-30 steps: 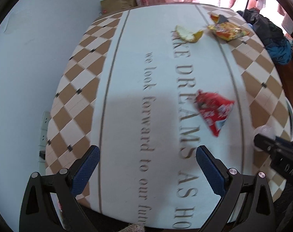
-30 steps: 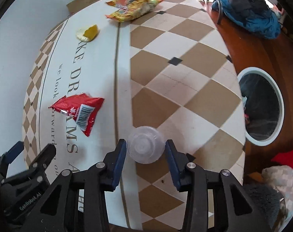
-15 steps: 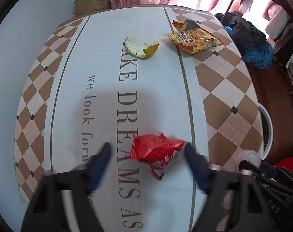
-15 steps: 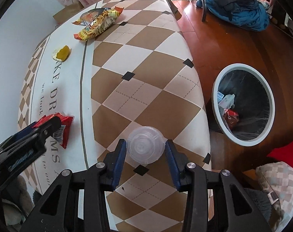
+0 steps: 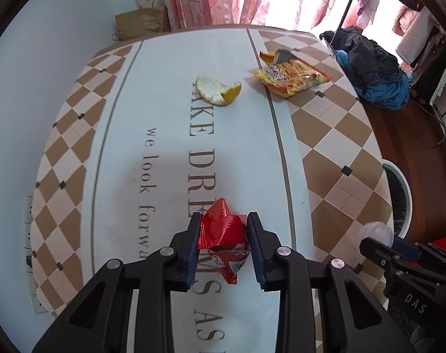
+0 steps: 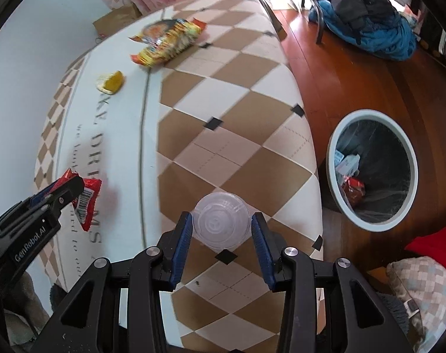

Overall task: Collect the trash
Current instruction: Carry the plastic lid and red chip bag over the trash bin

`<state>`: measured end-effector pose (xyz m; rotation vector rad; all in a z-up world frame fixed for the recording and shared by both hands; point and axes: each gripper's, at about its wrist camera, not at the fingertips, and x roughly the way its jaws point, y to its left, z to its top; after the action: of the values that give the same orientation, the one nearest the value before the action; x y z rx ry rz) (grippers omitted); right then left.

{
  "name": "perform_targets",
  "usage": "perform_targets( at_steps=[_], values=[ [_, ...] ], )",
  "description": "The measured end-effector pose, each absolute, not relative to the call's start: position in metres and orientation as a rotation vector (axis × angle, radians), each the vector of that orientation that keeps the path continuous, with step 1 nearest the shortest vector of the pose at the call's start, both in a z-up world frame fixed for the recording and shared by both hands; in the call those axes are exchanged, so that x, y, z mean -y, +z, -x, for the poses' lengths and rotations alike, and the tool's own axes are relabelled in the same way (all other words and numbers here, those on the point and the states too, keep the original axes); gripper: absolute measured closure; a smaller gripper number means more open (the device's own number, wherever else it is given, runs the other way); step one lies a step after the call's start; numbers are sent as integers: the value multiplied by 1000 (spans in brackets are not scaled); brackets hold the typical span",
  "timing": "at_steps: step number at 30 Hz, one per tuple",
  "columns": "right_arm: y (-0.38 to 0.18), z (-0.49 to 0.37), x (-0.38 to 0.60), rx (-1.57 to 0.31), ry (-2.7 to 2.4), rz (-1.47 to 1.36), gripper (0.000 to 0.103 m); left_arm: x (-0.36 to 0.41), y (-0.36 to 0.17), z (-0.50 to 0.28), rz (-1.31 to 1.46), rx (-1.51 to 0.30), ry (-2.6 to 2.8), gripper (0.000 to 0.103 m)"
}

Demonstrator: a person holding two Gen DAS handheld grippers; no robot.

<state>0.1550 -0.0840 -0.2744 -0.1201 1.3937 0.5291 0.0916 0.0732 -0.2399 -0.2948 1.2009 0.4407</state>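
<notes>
Left wrist view: my left hand-held gripper (image 5: 223,241) now clenched on red wrapper (image 5: 223,235), previously open. Right hand-held gripper (image 6: 221,229) grasping clear cup (image 6: 221,220). Bin (image 6: 337,135) at 3 o'clock; both loads ready to dump.

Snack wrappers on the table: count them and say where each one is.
2. The red wrapper is clamped in the left tool; the yellow wrapper lies at the far end. The bin's contents are not counted.
</notes>
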Motion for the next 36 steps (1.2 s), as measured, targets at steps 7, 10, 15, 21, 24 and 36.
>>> perform_targets(
  at_steps=[7, 10, 15, 21, 24, 36],
  values=[
    [-229, -145, 85, -1310, 585, 108, 60, -64, -195, -68, 249, -1114, 449, 76],
    [-205, -143, 96, -1270, 602, 88, 60, -56, -171, -64, 230, -1067, 433, 76],
    [-164, -147, 132, -1201, 600, 50, 60, -29, -130, -73, 206, -988, 369, 76],
    [-139, -169, 203, -1150, 518, -3, 60, 15, -112, -108, 204, -962, 254, 76],
    [-141, -189, 249, -1149, 449, -29, 60, 46, -116, -132, 178, -973, 204, 76],
    [-243, -273, 388, -1281, 268, -189, 60, 168, -195, -247, 160, -1105, 26, 76]
  ],
)
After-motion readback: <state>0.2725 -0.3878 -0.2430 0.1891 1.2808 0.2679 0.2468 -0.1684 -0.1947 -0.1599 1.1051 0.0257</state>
